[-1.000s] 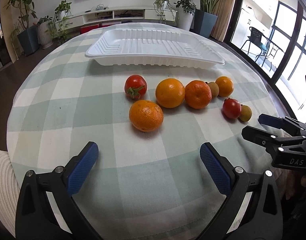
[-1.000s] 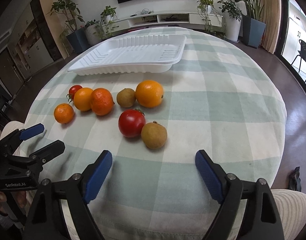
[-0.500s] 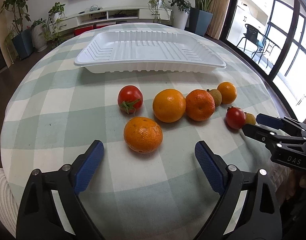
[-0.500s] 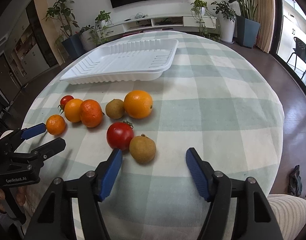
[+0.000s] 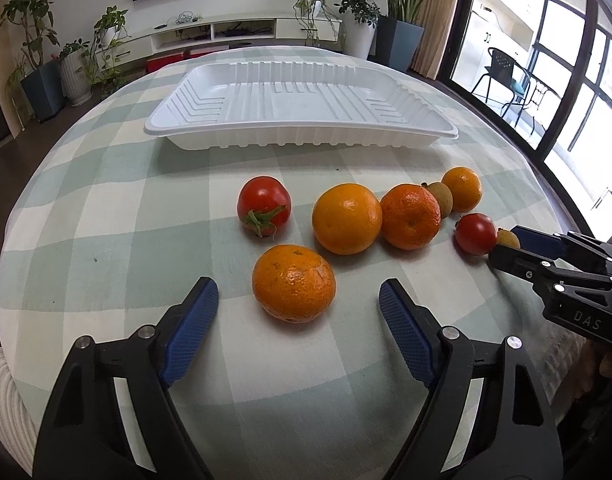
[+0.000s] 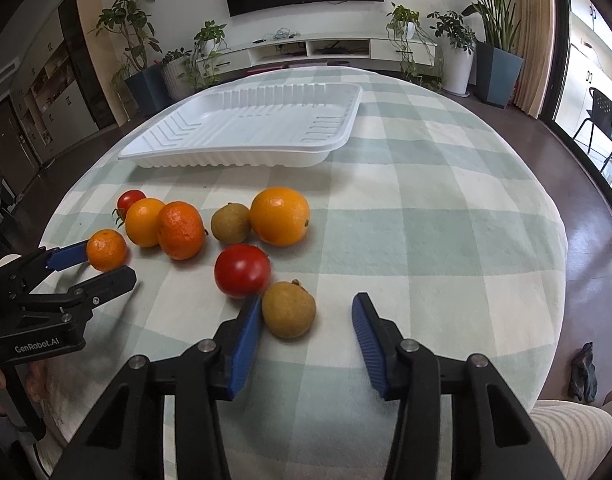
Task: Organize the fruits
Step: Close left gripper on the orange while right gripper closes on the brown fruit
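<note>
While both tongs have just been closing yet stay unclenched, the left gripper (image 5: 297,304) flanks a dimpled mandarin (image 5: 293,282), the right gripper (image 6: 306,320) a rough brown fruit (image 6: 288,309), ribbed tray (image 5: 301,142) at twelve o'clock.

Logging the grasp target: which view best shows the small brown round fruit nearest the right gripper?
The right wrist view: the small brown round fruit lies whole between the right gripper pads. In the left wrist view only a sliver shows behind that gripper.

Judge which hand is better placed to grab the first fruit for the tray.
Right, narrowly. The right gripper, just closing, has its fingers beside the brown fruit, one nearly touching. The left gripper brackets the nearest orange more loosely. The white tray holds nothing.
</note>
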`<control>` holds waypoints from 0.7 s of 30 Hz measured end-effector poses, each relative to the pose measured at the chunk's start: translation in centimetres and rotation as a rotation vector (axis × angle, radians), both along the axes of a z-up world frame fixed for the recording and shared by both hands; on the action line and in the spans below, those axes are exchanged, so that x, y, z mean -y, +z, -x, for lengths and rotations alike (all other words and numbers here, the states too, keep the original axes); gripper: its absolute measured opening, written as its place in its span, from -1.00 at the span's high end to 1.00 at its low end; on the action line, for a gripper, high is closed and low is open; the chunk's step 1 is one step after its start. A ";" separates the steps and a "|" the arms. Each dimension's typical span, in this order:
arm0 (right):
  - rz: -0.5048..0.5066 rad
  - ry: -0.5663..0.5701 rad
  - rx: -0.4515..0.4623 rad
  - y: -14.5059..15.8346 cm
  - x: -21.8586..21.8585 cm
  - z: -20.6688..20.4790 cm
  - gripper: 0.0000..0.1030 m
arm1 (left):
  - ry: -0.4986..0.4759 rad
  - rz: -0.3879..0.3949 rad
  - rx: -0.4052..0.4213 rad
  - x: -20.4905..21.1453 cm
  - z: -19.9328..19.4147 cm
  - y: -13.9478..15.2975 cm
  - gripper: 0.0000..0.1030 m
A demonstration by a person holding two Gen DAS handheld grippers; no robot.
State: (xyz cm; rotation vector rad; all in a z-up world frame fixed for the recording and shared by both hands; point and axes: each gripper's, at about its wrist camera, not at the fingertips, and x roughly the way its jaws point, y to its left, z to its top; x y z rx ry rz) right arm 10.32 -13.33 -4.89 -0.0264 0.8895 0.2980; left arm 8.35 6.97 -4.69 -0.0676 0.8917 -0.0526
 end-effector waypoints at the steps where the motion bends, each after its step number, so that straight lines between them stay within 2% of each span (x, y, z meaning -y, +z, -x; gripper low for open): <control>1: 0.006 0.000 0.002 0.0 -0.1 0.0 0.13 | 0.000 -0.001 0.001 0.0 0.0 0.0 -0.57; 3: 0.012 0.004 0.005 0.0 -0.2 0.1 0.25 | -0.002 -0.003 0.004 -0.1 -0.1 0.0 -0.43; 6: 0.022 0.008 0.009 0.0 -0.5 0.2 0.43 | -0.006 0.002 0.009 -0.2 -0.1 0.1 -0.32; 10: 0.024 0.008 0.011 0.0 -0.6 0.2 0.43 | -0.008 -0.001 0.015 -0.2 -0.1 0.1 -0.18; 17: 0.021 0.007 0.010 0.0 -0.6 0.2 0.43 | -0.019 0.003 0.021 -0.3 -0.1 0.2 0.29; 21: 0.021 0.007 0.010 0.0 -0.6 0.2 0.43 | -0.022 0.006 0.021 -0.3 -0.1 0.2 0.31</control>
